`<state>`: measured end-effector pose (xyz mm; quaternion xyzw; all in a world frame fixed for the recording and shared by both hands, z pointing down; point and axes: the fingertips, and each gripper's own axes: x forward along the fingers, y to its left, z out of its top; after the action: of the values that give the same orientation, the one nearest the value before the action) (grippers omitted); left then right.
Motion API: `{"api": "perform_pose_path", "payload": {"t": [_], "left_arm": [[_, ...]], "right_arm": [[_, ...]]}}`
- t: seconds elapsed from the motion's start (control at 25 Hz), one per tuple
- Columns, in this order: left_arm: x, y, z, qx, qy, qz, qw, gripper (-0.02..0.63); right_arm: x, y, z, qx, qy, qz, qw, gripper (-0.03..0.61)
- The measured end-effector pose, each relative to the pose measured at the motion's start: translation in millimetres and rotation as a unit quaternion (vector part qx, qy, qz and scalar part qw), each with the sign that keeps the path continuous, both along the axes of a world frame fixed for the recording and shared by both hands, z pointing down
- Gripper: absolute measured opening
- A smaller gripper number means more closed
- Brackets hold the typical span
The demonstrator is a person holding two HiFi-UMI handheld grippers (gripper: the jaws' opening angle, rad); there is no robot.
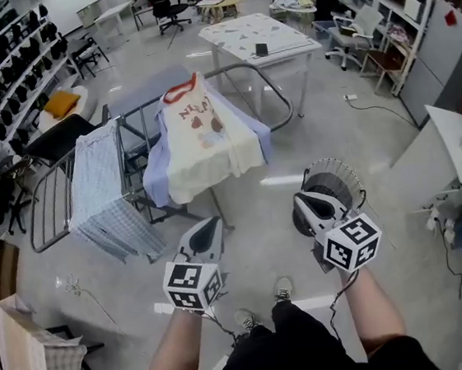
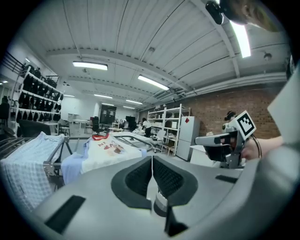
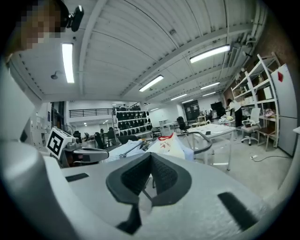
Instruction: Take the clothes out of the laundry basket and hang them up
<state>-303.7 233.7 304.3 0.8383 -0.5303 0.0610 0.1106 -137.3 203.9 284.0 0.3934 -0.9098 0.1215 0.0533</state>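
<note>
The laundry basket (image 1: 330, 179), a round wire one, stands on the floor at the right, just behind the right gripper (image 1: 303, 202) in the head view. Its inside looks dark and I see no cloth in it, so it is perhaps already empty. The right hand is clearly the nearer one to it; the left gripper (image 1: 210, 226) is well apart, toward the middle.

The drying rack (image 1: 280, 91) lies ahead and to the left of both grippers. Its long axis runs from lower left to upper right.

Both grippers have their jaws pressed together, and nothing is between them.

I count one basket, one rack and three pieces on the rack: a checked cloth (image 1: 99, 195), a cream shirt (image 1: 209, 141) and a light-blue garment (image 1: 157, 176) under that shirt.
</note>
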Motion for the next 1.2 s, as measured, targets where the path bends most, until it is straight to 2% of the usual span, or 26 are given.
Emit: {"api": "perform_pose_path", "payload": {"t": [0.12, 0.28, 0.56, 0.72, 0.92, 1.2], "left_arm": [[47, 7, -6, 0.006, -0.003, 0.035, 0.9994, 0.011], [97, 13, -7, 0.012, -0.004, 0.046, 0.9988, 0.011], [176, 39, -11, 0.014, 0.005, 0.012, 0.9998, 0.011], [212, 58, -2, 0.006, 0.005, -0.011, 0.9999, 0.011], [229, 78, 6, -0.004, -0.004, -0.042, 0.9991, 0.011], [217, 89, 8, -0.005, -0.014, -0.069, 0.9975, 0.011]], "right_arm": [[50, 16, -9, 0.005, -0.004, 0.038, 0.999, 0.005], [103, 27, -9, 0.011, -0.010, 0.055, 0.998, 0.005], [176, 56, -5, 0.010, 0.004, 0.019, 1.000, 0.005], [204, 67, 5, 0.007, 0.007, -0.009, 1.000, 0.005], [218, 75, 13, 0.000, 0.002, -0.040, 0.999, 0.005], [210, 79, 16, 0.003, -0.005, -0.061, 0.998, 0.005]]}}
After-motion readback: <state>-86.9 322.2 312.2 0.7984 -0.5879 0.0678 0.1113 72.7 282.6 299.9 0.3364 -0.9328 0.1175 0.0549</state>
